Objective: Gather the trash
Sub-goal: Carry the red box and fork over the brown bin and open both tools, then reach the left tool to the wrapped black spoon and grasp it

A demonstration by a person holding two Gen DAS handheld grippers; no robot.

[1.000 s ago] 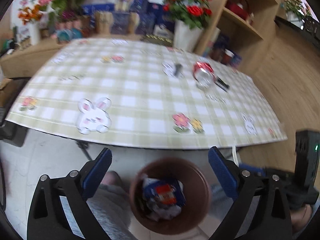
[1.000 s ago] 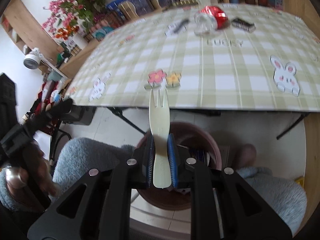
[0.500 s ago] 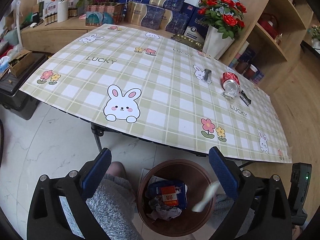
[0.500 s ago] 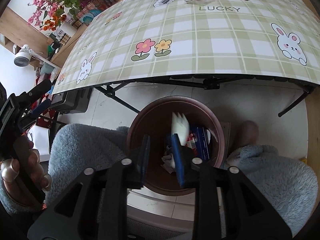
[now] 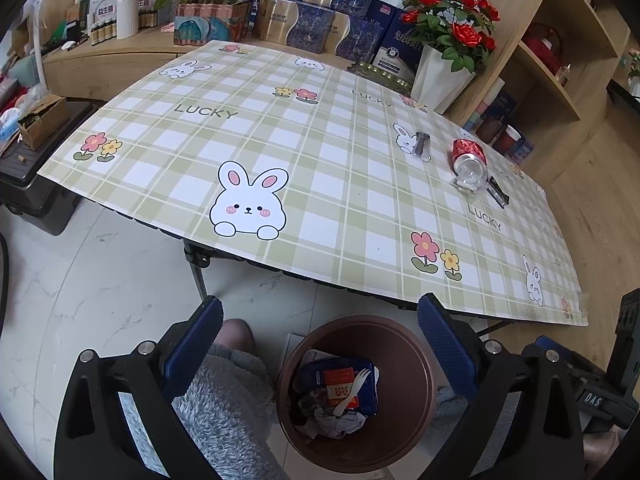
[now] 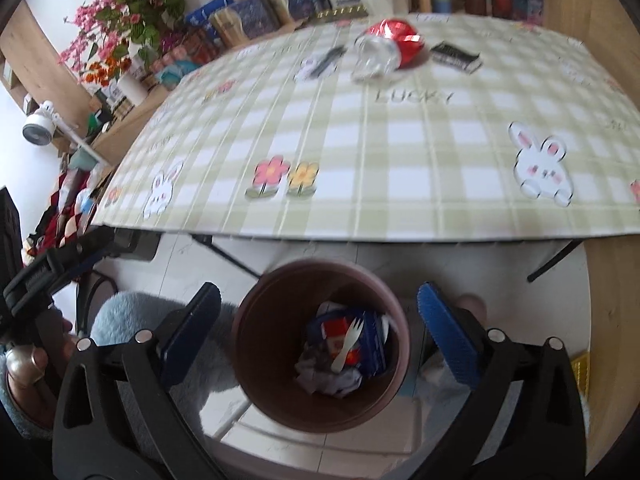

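Observation:
A brown waste bin (image 5: 416,360) (image 6: 256,320) stands on the floor below the table's near edge. A pale plastic fork (image 5: 352,390) (image 6: 346,344) lies loose in it on a blue wrapper and crumpled paper. My right gripper (image 6: 318,332) hovers over the bin, its jaws opening wide with nothing between them. My left gripper (image 5: 320,344) stands open and empty above the same bin. On the table lie a red crushed can (image 5: 468,162) (image 6: 388,48), a dark flat packet (image 5: 498,192) (image 6: 456,56) and a small dark item (image 5: 422,144) (image 6: 326,62).
The table (image 5: 320,168) wears a green plaid cloth with rabbits. A vase of red roses (image 5: 440,76), boxes and a wooden shelf (image 5: 560,60) line the back. Grey fleece-clad legs (image 5: 224,400) flank the bin. A hand (image 6: 24,364) holds the left gripper's handle.
My right gripper let go of the fork and spread wide; the fork fell into the bin. The left gripper's view shifted left and down, then settled.

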